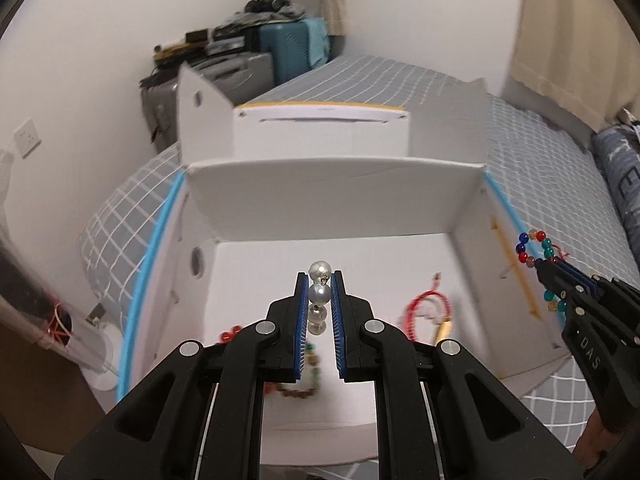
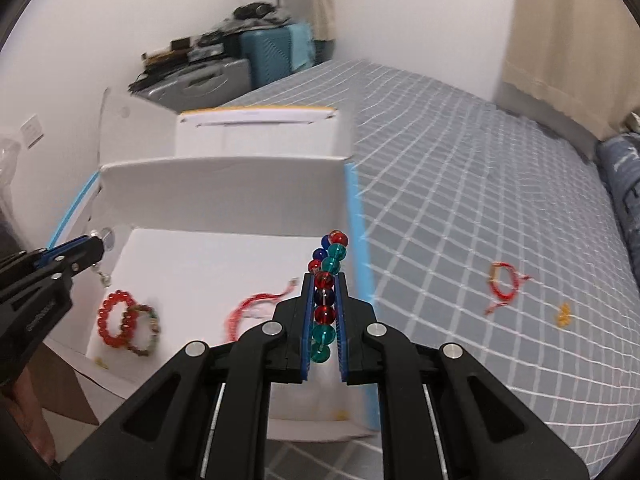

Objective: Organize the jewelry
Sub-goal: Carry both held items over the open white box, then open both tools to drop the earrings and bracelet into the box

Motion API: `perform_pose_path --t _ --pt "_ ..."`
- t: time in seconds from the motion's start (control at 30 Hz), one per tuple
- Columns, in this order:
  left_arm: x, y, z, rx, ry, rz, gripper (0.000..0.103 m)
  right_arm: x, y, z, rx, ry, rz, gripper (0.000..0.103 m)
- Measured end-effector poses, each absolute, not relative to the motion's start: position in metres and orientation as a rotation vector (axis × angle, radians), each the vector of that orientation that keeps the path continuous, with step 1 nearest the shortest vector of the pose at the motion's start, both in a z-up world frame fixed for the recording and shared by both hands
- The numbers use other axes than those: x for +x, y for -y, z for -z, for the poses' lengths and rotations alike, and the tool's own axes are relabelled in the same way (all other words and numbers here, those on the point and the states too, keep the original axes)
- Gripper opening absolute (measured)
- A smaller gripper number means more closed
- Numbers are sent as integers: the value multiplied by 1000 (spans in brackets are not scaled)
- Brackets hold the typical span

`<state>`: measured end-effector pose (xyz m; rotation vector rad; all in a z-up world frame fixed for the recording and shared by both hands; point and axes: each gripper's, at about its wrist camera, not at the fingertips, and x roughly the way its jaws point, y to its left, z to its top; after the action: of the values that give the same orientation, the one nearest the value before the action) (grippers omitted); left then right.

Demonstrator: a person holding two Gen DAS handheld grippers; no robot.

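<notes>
Two blurred bracelets (image 2: 130, 326) in box (image 2: 224, 184), beads indistinct.

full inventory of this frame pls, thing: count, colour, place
pearl string: 1, silver-white, in left gripper
glass bead bracelet: 1, red, teal, blue, in right gripper
box: 1, white, open, on the bed
red bead bracelet: 1, in box, left side
mixed bead bracelet: 1, brown-green, overlapping the red one
red cord bracelet: 1, in box
second cord bracelet: 1, red, on bedsheet outside box
small yellow piece: 1, on bedsheet
bedsheet: 1, grey checked
suitcase: 1, teal, far corner
left gripper: shut on pearls
right gripper: shut on beads
</notes>
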<state>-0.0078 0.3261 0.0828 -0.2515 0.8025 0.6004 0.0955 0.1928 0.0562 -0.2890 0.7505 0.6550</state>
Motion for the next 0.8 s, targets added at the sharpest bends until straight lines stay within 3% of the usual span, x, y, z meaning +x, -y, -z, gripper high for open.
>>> perform_pose_path --t 0.6,0.8 --pt "-17 -358 -51 -285 -877 -596 11 93 -246 -16 -355 -871 -649 9" --pt "-15 -360 -47 -287 -899 -611 15 89 -247 -16 -352 -876 -659 14"
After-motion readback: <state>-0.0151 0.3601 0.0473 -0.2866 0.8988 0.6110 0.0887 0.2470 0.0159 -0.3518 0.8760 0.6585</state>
